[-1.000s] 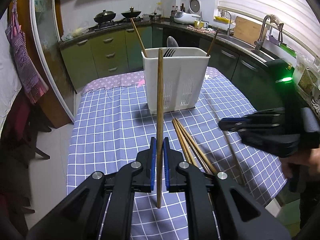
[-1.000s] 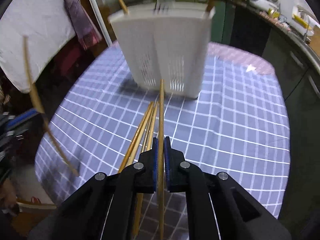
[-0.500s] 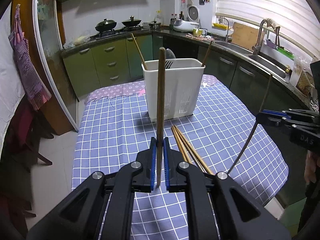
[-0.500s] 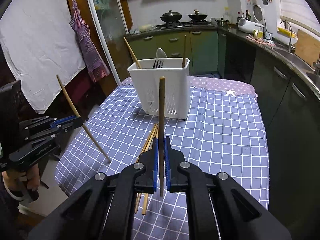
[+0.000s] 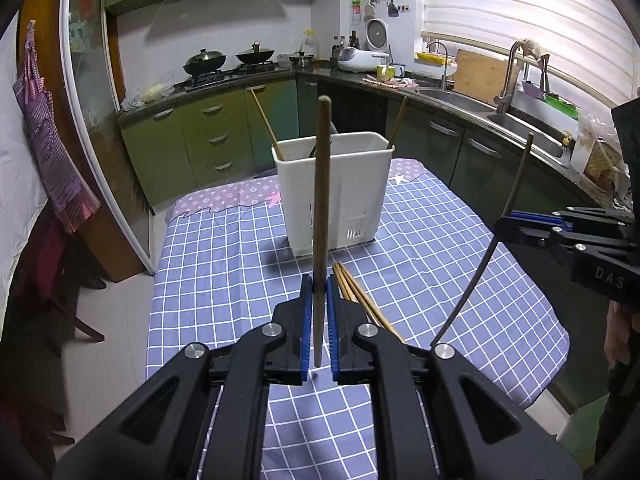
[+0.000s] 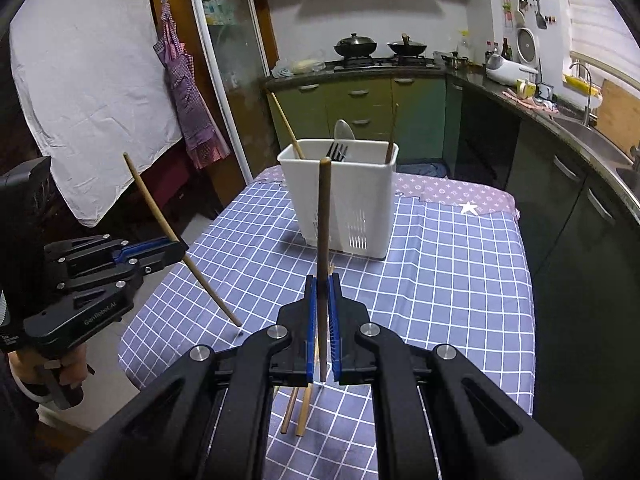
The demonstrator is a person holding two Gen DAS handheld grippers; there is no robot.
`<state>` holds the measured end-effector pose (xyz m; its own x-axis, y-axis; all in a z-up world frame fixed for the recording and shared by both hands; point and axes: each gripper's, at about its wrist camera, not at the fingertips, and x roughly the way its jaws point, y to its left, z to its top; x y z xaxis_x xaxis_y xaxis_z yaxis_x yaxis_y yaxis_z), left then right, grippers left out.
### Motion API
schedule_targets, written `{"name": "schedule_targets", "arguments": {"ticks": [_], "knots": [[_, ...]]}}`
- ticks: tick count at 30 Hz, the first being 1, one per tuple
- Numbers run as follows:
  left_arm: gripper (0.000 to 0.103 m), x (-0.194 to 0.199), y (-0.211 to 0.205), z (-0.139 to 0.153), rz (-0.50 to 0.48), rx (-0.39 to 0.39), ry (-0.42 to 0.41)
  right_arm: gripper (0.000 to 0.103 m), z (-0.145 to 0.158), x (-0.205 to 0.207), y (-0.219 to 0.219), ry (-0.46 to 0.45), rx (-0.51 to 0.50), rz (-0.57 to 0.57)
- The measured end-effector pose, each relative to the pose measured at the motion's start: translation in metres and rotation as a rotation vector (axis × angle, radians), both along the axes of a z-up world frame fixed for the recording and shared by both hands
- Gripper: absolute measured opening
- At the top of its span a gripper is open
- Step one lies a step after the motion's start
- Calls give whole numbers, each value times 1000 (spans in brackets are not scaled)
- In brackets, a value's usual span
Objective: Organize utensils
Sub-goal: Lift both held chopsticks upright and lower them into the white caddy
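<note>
Each gripper is clamped on one slim brown wooden chopstick: the left gripper [image 5: 318, 288] holds its chopstick [image 5: 322, 200] upright at frame centre, the right gripper [image 6: 321, 292] likewise [image 6: 324, 216]. The white slotted plastic utensil caddy [image 5: 336, 188] stands beyond, on the blue checked tablecloth [image 5: 224, 264]. These sticks look light, stiff and smooth, likely to pivot; gripping near the lower third, as here, seems sound.

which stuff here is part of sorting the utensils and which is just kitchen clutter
Job:
left gripper shut on a chopstick
right gripper shut on another chopstick
loose chopsticks on the table
white utensil holder

Lying about:
woks
apron
cutting board
</note>
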<state>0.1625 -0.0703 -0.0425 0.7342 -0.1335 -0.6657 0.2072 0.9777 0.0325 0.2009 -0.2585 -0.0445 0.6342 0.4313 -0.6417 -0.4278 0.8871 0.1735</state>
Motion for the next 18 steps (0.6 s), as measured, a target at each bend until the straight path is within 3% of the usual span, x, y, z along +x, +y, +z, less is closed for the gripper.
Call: {"name": "schedule_targets", "arguments": {"ticks": [8,18], "knots": [[7,9,-2,30,-8,-9,-24,7,9,-1,2,-18,-6,17],[7,35,-10,106,6,-25,-159,7,6,1,1,-9,-8,21]]}}
